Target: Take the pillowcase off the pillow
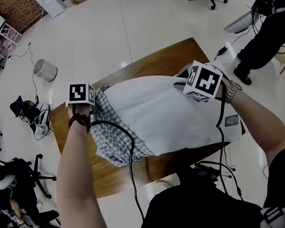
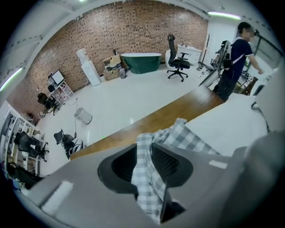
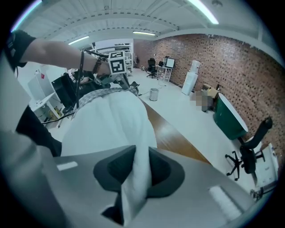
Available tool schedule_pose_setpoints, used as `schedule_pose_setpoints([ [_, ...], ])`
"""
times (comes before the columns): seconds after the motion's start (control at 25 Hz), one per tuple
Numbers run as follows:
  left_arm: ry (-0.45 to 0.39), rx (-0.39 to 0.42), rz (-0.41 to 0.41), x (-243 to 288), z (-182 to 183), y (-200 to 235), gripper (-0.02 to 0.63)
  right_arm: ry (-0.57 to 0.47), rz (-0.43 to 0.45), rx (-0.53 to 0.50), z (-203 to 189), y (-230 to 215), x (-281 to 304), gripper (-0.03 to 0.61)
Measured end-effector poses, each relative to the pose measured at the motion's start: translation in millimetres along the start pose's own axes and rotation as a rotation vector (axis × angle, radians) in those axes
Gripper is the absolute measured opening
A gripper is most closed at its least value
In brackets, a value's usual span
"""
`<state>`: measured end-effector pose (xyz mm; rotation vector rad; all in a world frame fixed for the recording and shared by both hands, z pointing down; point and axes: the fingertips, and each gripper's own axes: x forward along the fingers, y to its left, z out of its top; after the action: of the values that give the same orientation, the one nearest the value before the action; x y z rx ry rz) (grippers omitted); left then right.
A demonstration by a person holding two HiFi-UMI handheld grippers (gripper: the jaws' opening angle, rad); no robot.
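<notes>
Two items on desk (image 1: 163, 60) | white pillow (image 1: 169, 117) | checked pillowcase (image 1: 112, 139) bunched at pillow's left end, pinched by left hand-held gripper (image 2: 149, 162) | right hand-held gripper (image 3: 138, 171) pinches pillow's right end

A glossy white floor (image 1: 119, 29) fills the large open room and throws back pale spots of the lights overhead. The far wall is red-brown brick (image 2: 133, 31), and long white strip lights (image 3: 202, 11) run along a pale ribbed ceiling. A brown wooden bench (image 1: 161, 60) stands in the open floor. Against the brick wall sits a dark green oval tub (image 2: 141, 62), with a tall white water dispenser (image 2: 91, 71) to its left and a black office chair on castors (image 2: 179, 62) to its right. A small grey cylindrical bin (image 1: 44, 70) stands alone on the floor. White open shelving carrying a monitor (image 1: 0, 34) lines one corner, with further black chairs near it.
</notes>
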<state>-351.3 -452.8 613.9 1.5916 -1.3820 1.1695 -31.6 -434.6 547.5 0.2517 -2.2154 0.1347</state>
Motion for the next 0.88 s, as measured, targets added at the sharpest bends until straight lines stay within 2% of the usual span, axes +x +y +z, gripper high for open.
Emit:
schedule_pose_setpoints([
  [0.12, -0.11, 0.004, -0.029, -18, 4, -15, 0.177, -0.034, -0.084, -0.017, 0, 3, 9, 0.164],
  [0.24, -0.184, -0.004, -0.049, -34, -6, -21, 0.194, -0.074, -0.158, -0.006, 7, 8, 8, 0.212],
  [0.56, -0.285, -0.067, -0.079, -74, -76, -22, 0.195, -0.137, -0.244, -0.02, 28, 77, -9, 0.219],
  [0.8, -0.354, -0.105, -0.134, -113, -131, -41, 0.195, -0.172, -0.213, -0.076, 43, 162, -7, 0.221],
  [0.88, -0.375, -0.125, -0.162, -126, -146, -49, 0.195, -0.162, -0.187, -0.093, 45, 190, -4, 0.253],
])
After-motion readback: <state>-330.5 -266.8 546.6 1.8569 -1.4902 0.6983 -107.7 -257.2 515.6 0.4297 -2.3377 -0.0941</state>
